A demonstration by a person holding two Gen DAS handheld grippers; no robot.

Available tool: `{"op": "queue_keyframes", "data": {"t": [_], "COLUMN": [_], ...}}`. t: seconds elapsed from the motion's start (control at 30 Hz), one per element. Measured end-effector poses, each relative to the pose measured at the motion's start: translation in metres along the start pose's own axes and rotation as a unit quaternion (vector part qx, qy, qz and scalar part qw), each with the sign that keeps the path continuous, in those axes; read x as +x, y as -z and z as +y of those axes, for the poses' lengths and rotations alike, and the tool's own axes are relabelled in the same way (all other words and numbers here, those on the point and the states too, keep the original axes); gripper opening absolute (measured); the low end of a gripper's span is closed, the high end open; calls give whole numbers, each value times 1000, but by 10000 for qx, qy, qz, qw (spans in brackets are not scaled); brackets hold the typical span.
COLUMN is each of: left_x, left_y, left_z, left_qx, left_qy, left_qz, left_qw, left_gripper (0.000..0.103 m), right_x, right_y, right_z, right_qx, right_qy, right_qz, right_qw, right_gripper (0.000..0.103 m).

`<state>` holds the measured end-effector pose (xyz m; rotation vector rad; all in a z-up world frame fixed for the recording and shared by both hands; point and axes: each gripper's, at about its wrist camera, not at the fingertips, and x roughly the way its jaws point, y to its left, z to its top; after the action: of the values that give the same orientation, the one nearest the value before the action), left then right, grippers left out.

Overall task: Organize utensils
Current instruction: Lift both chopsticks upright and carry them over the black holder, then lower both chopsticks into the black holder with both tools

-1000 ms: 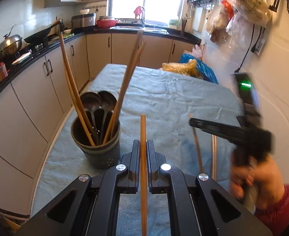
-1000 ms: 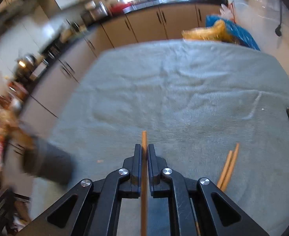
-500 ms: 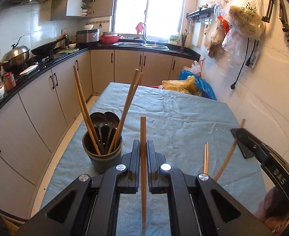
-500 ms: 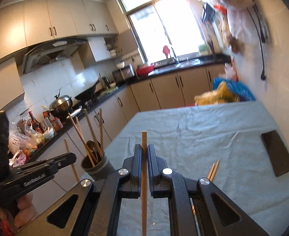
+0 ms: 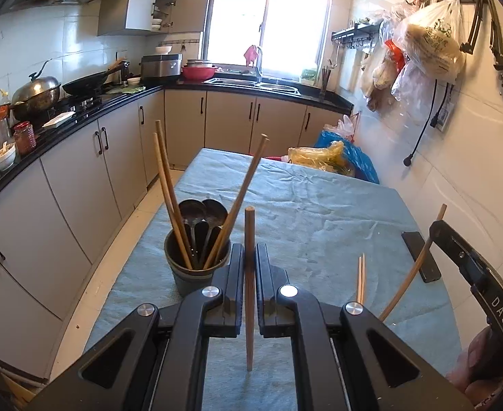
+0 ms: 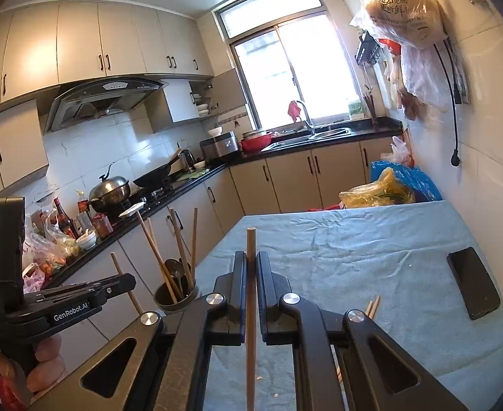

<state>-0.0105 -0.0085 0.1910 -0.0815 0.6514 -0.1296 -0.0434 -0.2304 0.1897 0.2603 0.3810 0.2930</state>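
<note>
My left gripper point(image 5: 249, 250) is shut on a wooden chopstick point(image 5: 249, 274) that stands upright between its fingers, just right of a dark utensil cup point(image 5: 193, 274). The cup holds several chopsticks and dark spoons point(image 5: 203, 210). My right gripper point(image 6: 250, 257) is shut on another wooden chopstick point(image 6: 250, 308), held above the table. It shows at the right edge of the left wrist view point(image 5: 436, 229) with its chopstick point(image 5: 412, 270). Two loose chopsticks point(image 5: 361, 274) lie on the blue cloth. The cup also shows in the right wrist view point(image 6: 176, 298).
The table point(image 5: 319, 212) is covered with a blue-grey cloth. A black phone point(image 6: 474, 282) lies near its right edge. Plastic bags point(image 5: 333, 157) sit at the far end. Kitchen cabinets point(image 5: 80, 178) run along the left, close to the cup's side.
Both grippers have risen and tilted up from the table, each keeping its chopstick. The right gripper swung from pointing down at the cloth to looking across the kitchen.
</note>
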Motion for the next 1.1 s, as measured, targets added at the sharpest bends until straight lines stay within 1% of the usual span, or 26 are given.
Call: {"op": "queue_keyframes", "data": {"t": [0.2,0.3,0.5,0.7,0.8,0.87,0.97,1.0,1.1], "left_x": [-13,-19,-35,-54,-59,-59,-57,-54,-43], "left_y": [-4,-8,-24,-52,-73,-83,-98,-103,-112], "left_z": [11,17,31,43,51,56,63,65,69], "left_qx": [-68,-104,-163,-205,-254,-297,-343,-376,-434], "left_qy": [-31,-22,-33,-95,-211,-270,-219,-286,-260], "left_qz": [-105,-135,-289,-592,-805,-888,-1026,-1071,-1089], "left_qw": [9999,9999,9994,9980,9962,9952,9939,9931,9928], "left_gripper": [6,6,6,6,6,6,6,6,6], "right_x": [1,3,6,17,24,31,41,44,57], "right_y": [-5,-12,-31,-54,-66,-74,-84,-86,-91], "right_z": [10,16,35,63,76,86,98,100,111], "right_qx": [-81,-44,-45,-149,-180,-226,-218,-224,-234], "right_qy": [-41,-130,-274,-389,-435,-458,-486,-495,-514], "right_qz": [-23,-43,-314,-626,-742,-828,-955,-989,-1091], "right_qw": [10000,9999,9991,9972,9961,9953,9940,9936,9924], "right_gripper": [6,6,6,6,6,6,6,6,6]}}
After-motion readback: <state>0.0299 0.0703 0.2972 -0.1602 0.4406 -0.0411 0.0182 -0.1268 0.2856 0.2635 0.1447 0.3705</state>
